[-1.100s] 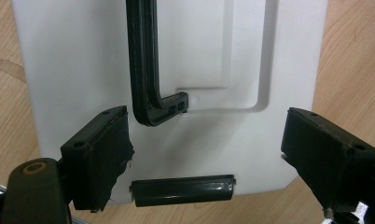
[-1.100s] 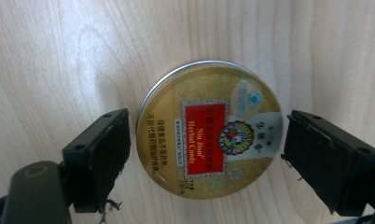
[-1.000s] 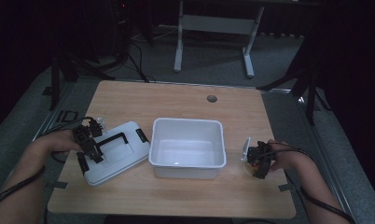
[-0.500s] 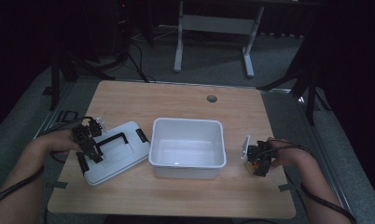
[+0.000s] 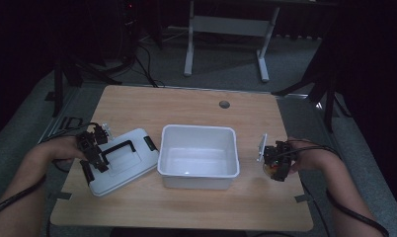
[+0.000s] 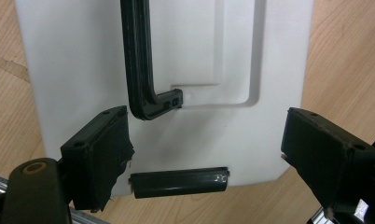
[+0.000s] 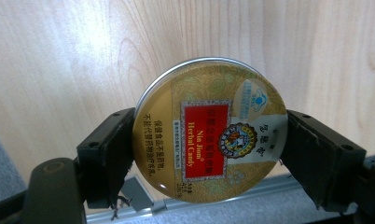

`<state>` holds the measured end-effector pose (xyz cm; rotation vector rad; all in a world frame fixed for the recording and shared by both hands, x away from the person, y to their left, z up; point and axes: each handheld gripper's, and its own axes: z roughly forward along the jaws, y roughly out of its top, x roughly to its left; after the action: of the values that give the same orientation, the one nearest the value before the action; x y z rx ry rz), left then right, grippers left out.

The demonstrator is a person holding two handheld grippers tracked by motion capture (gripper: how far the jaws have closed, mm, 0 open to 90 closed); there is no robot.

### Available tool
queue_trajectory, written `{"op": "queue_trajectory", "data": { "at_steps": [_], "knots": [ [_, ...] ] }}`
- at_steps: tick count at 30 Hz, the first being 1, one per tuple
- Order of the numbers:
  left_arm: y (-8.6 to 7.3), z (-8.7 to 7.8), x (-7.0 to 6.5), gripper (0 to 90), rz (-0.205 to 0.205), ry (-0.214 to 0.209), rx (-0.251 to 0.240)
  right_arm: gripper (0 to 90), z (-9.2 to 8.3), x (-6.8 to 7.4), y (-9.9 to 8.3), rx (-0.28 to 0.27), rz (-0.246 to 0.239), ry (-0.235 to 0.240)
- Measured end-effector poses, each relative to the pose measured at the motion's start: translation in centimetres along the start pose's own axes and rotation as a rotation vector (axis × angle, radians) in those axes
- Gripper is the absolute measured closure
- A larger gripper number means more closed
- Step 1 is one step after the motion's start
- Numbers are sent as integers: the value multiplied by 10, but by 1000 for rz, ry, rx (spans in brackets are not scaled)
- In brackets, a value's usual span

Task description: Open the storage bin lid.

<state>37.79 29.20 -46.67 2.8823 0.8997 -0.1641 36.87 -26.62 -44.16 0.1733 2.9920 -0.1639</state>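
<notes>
Sitting closest to the camera in the right gripper view is a round candy tin point(image 7: 211, 133), gold with a red label reading "Nin Jiom Herbal Candy", and the right gripper point(image 7: 209, 154) is clamped on it, one black jaw on each side of the rim. Its flat printed lid faces the camera, and the label text runs sideways, top to bottom. The tin's lower edge hangs past the table edge, over a metal rail and grey floor. From the high view, the right gripper point(image 5: 277, 163) sits near the right edge of the wooden table point(image 5: 196, 106), and the tin is just an orange-ish blur there, hard to make out.

Over on the left, the left gripper point(image 6: 204, 154) has its jaws spread wide over a white plastic lid point(image 6: 83, 70), gripping nothing. The lid is smooth, rectangular, with a black handle point(image 6: 139, 70) and a black latch point(image 6: 178, 182); its top is cut off. In the high view it lies tilted, long axis running diagonally, just beside the white bin point(image 5: 199, 155).
</notes>
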Motion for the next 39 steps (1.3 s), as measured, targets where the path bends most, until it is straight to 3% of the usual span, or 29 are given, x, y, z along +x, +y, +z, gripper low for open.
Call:
{"op": "queue_trajectory", "data": {
  "at_steps": [9, 14, 26, 33, 39],
  "knots": [
    [-1, -4, -1, 150, -2, 6, -1, 207, -39, 0, 12, 5, 2, -23],
    [0, -3, -1, 150, -4, 8, 2, 207, -57, 1, 28, -3, -33, -14],
    [1, -3, -2, 150, 2, 10, 11, 207, -79, 6, 65, 18, -92, -13],
    [1, -3, -3, 150, 6, 5, 7, 208, -89, 5, 81, 13, -110, -22],
    [2, -2, -5, 150, 15, 11, 21, 208, -100, 4, 106, 2, -135, -22]
  ]
}}
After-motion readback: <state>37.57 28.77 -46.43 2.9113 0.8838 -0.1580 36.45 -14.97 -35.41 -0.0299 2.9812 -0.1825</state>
